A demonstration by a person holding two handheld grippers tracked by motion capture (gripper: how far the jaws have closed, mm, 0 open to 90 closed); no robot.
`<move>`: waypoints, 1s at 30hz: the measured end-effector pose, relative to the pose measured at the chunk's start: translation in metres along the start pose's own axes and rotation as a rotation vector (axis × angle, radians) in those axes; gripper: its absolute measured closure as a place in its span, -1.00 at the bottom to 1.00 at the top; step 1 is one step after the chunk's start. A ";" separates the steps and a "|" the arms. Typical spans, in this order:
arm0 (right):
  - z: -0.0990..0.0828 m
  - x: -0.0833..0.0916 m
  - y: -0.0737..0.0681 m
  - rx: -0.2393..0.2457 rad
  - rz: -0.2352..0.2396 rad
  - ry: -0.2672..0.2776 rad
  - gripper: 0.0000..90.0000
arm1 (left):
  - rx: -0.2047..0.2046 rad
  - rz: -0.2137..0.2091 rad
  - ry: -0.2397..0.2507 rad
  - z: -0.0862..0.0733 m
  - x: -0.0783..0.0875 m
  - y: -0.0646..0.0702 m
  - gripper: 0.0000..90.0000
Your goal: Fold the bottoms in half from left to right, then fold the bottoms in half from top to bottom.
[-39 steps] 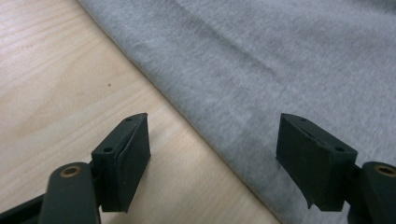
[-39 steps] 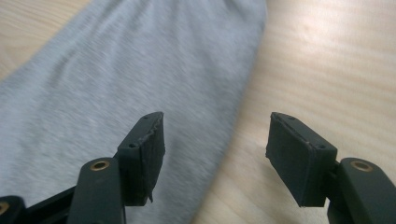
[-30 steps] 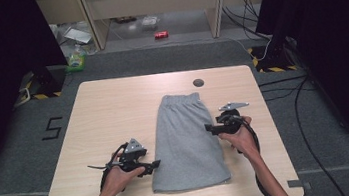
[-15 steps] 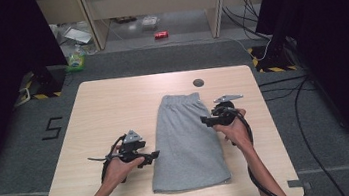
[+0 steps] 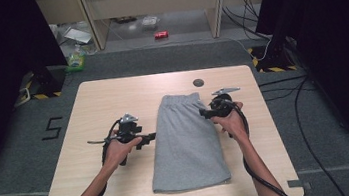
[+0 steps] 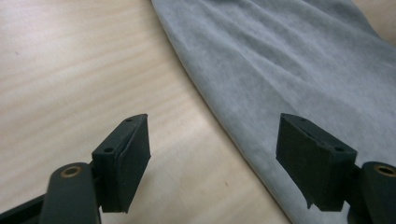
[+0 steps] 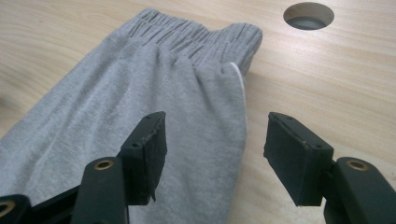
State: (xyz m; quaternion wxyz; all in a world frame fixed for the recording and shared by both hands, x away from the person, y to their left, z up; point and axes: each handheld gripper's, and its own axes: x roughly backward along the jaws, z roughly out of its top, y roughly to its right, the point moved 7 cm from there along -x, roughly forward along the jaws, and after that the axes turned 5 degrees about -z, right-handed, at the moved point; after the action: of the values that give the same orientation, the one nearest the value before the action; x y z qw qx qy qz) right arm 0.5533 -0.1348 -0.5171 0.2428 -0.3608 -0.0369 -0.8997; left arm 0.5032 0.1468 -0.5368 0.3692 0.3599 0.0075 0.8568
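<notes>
Grey shorts (image 5: 188,141) on table (image 5: 112,100), elastic waistband (image 7: 196,35) plain in right gripper view

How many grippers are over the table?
2: the left gripper at the grey shorts' left edge, the right gripper at their right edge near the waistband. Both open.

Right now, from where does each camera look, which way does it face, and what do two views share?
High view: above the person's side, facing forward and down on the table; both forearms, left tool, right tool.
Left tool view: rides the left tool, looking along its open jaws at the shorts' edge.
Right tool view: rides the right tool, open jaws facing the waistband and hole.
Shared: grey shorts in all views.
</notes>
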 end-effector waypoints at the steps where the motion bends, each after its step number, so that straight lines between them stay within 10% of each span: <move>1: 0.001 -0.001 0.001 0.004 -0.002 -0.002 -0.13 | 0.001 0.004 -0.002 0.005 -0.003 -0.002 -0.44; 30: 0.033 -0.020 0.012 -0.012 -0.039 -0.002 -0.08 | 0.038 0.110 -0.020 0.091 -0.055 -0.022 -0.43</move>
State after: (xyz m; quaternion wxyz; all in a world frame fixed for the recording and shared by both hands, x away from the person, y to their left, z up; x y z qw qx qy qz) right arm 0.5922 -0.1292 -0.5081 0.2232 -0.3625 -0.0386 -0.9040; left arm 0.5988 0.1046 -0.5093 0.3149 0.3751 0.0005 0.8719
